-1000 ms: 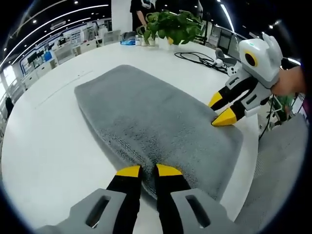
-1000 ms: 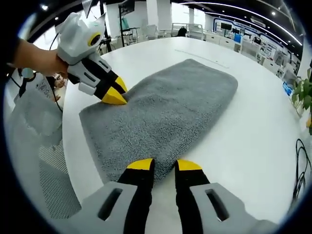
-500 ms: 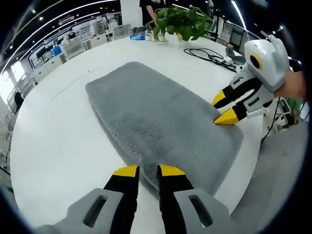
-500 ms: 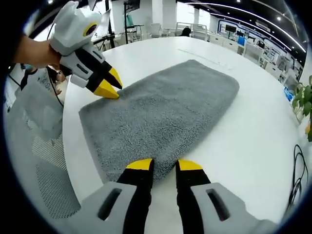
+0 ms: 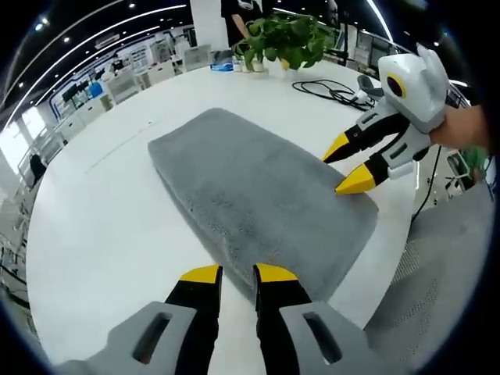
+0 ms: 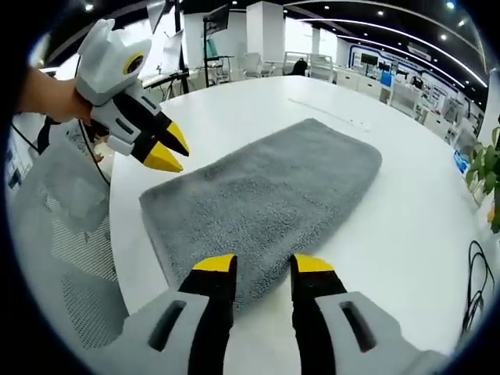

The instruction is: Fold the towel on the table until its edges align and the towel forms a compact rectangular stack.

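1. The towel point(image 5: 262, 199) is grey, folded into a long flat rectangle, and lies on the white bench point(image 5: 94, 226) just ahead of both tools; in the right gripper view the towel point(image 6: 266, 199) runs away from the yellow tips toward the far side of the bench point(image 6: 406, 226).
2. The left tool point(image 5: 232, 273) hangs at the towel's near edge, its two yellow tips slightly apart with nothing between them. Seen from the right gripper view, the left tool point(image 6: 164, 148) sits just beyond the towel's far left corner, jaws a little parted, held by a hand point(image 6: 47, 94).
3. The right tool point(image 6: 264, 263) stands at the near short edge of the towel, tips apart and gripping nothing. In the left gripper view the right tool point(image 5: 348, 164) is at the towel's right-hand corner, its jaws spread wide and free of the cloth.
4. Beyond the towel from the left tool stand a leafy potted plant point(image 5: 289, 39) and a black cable point(image 5: 328, 90) coiled on the bench, well apart from the cloth.
5. A grey mesh chair point(image 5: 445, 281) sits to the right of the left tool, off the bench edge.
6. Nothing lies on the towel; no writing can be read.
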